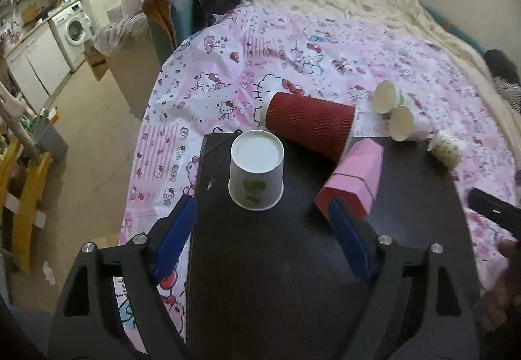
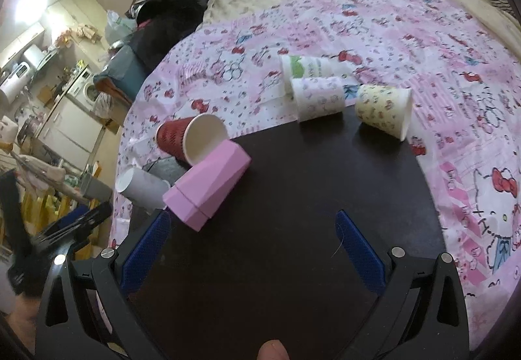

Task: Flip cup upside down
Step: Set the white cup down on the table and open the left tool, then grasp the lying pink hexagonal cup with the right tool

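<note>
White cup point(image 1: 256, 169) inverted, left claw point(image 1: 260, 229) open

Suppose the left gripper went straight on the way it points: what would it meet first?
Probably the upside-down white cup, centred ahead of the open left gripper on the dark board; depth is uncertain.

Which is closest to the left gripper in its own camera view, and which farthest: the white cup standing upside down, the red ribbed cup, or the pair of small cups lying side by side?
From the left gripper:
1. White upside-down cup, just ahead on the dark board.
2. Red ribbed cup, lying on its side behind it.
3. Pair of small cups, farther back and to the right.
</note>
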Motion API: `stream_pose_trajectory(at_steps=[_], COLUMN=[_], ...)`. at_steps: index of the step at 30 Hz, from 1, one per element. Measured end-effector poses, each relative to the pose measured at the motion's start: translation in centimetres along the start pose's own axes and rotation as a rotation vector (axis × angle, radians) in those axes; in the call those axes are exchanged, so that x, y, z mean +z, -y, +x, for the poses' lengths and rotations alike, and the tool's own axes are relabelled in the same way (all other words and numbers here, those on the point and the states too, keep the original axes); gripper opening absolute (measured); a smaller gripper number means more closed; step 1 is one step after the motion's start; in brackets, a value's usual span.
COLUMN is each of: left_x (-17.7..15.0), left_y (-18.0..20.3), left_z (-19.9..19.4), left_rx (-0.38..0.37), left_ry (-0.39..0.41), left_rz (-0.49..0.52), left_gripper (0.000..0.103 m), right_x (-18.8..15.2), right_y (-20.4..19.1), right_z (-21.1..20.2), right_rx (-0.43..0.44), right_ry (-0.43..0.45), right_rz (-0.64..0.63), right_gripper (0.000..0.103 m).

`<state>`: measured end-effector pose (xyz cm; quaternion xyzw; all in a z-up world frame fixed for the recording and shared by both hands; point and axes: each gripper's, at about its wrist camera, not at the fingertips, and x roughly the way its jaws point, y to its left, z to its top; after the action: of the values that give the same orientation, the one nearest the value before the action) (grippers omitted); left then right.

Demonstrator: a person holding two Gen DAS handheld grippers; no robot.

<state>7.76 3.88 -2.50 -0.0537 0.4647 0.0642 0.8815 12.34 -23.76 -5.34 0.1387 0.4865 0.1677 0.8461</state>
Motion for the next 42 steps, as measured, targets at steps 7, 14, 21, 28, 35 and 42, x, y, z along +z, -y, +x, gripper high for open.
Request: stream_pose_trajectory(at_steps=[7,14,21,28,35,42], left_x=[0.3,0.9,1.8,2.0,1.8,2.1], left_y=[-1.8,-3.5,-4.5,-5.1,-5.3,-7.3], left_z=[0.0,0.7,0.9,1.8,1.9,1.3], left_rx=[-0.007,-0.033,-0.024,-0.049,-0.035,-0.018], left_ry=[-0.047,-0.066,-0.076,-0.138,-0.143,-0.124], left_rz=[0.006,-0.081,-0.122,-0.169,-0.172,-0.228], left_gripper=[0.081,0.081,0.081,0.081,0.081,0.081], right_x=[1.3,3.3,4.9,4.5,4.4,3.5], right_y=[-1.6,-0.3,-0.1,0.7,-0.1,-4.5], right_z=[4.7,11.4,14.9,18.1,17.8,12.3], right_rx=[0.045,0.120,0.145,0.131,0.130,0.164], right_ry=[-0.146,-0.288,-0.300,-0.356,-0.323,-0.171], right_rz=[0.070,0.293,0.426,0.526,0.462,0.196], right_gripper=[0.103,0.079,0.072,0.069,0.062,0.059])
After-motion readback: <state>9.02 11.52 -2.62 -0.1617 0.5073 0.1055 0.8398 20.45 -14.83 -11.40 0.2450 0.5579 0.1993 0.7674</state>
